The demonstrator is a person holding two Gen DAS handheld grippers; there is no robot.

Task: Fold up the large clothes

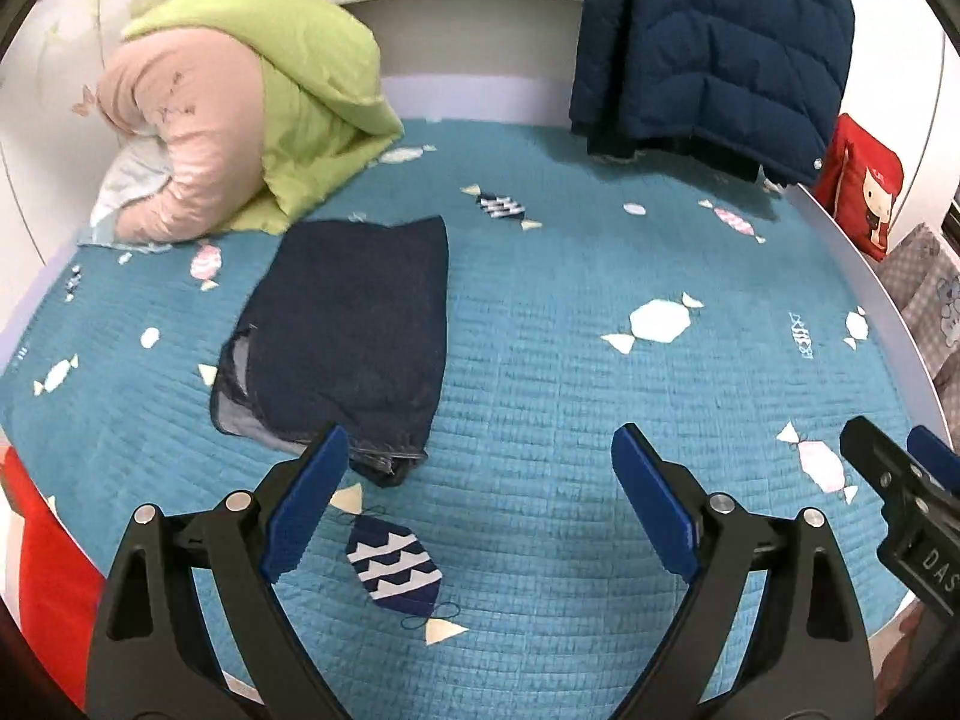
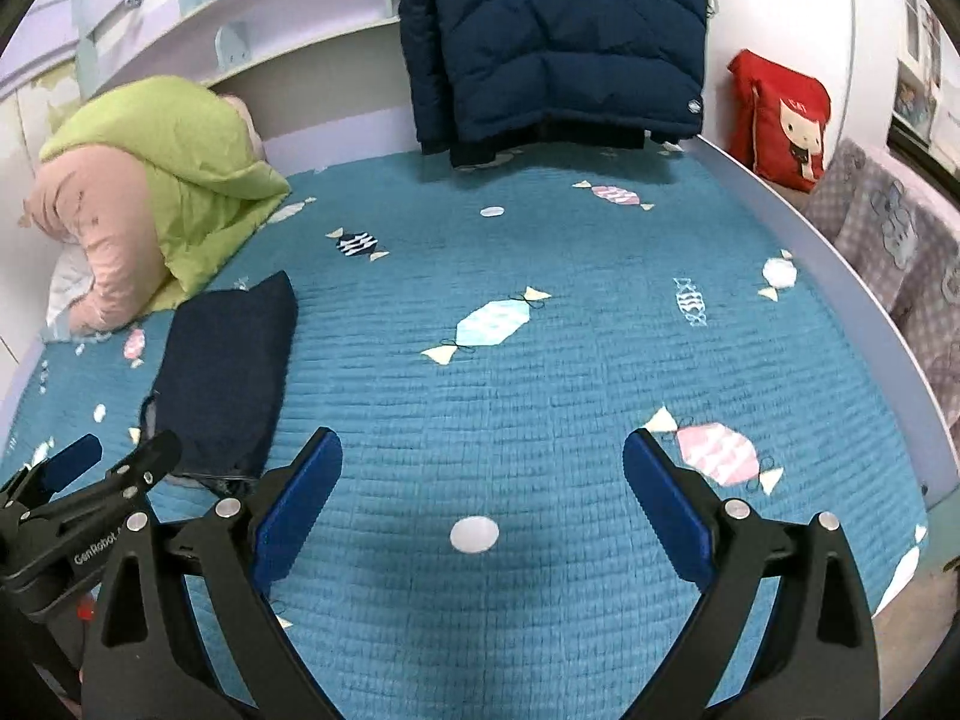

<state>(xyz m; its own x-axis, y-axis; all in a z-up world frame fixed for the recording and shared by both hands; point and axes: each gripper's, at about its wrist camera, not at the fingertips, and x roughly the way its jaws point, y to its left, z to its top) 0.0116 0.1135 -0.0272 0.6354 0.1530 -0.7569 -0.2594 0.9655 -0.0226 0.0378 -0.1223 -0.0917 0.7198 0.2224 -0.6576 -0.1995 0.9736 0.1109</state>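
Observation:
A folded dark navy garment (image 1: pixel 348 336) lies flat on the teal quilted bed cover (image 1: pixel 570 372), left of centre; it also shows in the right wrist view (image 2: pixel 228 372). A navy puffer jacket (image 1: pixel 708 48) hangs at the far end of the bed and shows in the right wrist view (image 2: pixel 558 42) too. My left gripper (image 1: pixel 480 504) is open and empty, just in front of the garment's near edge. My right gripper (image 2: pixel 480 510) is open and empty over bare cover, to the right of the garment.
A rolled green and pink quilt (image 1: pixel 240 114) lies at the far left. A red cushion (image 1: pixel 864 186) leans at the right behind the bed's white rim (image 2: pixel 840 276). The right gripper's tip shows at the left wrist view's right edge (image 1: pixel 900 480).

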